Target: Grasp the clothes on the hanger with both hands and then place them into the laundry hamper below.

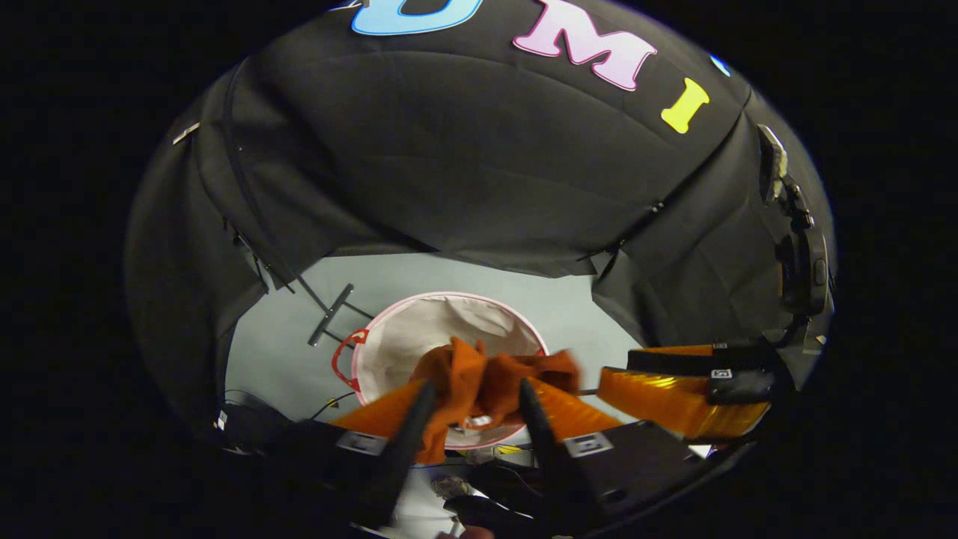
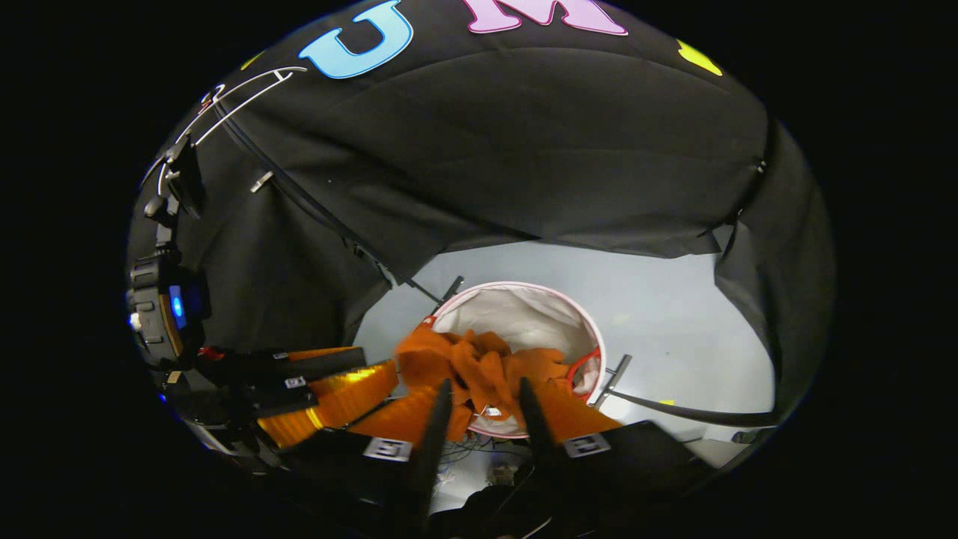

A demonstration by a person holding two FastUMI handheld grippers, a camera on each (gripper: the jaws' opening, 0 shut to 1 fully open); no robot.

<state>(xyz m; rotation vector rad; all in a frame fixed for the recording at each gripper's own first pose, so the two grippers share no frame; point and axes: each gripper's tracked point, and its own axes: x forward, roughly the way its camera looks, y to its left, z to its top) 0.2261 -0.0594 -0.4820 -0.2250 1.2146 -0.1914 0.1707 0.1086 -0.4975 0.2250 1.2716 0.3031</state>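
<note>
In the left gripper view the left claw is parted moderately, the orange clothes bunched between its fingers; whether both fingers press the cloth I cannot tell. In the right gripper view the right claw is narrower, with the same orange clothes between its fingers, grip equally unclear. The clothes hang over the near rim of the white laundry hamper, which stands on the pale grey floor. A white hanger shows far left on the booth wall.
</note>
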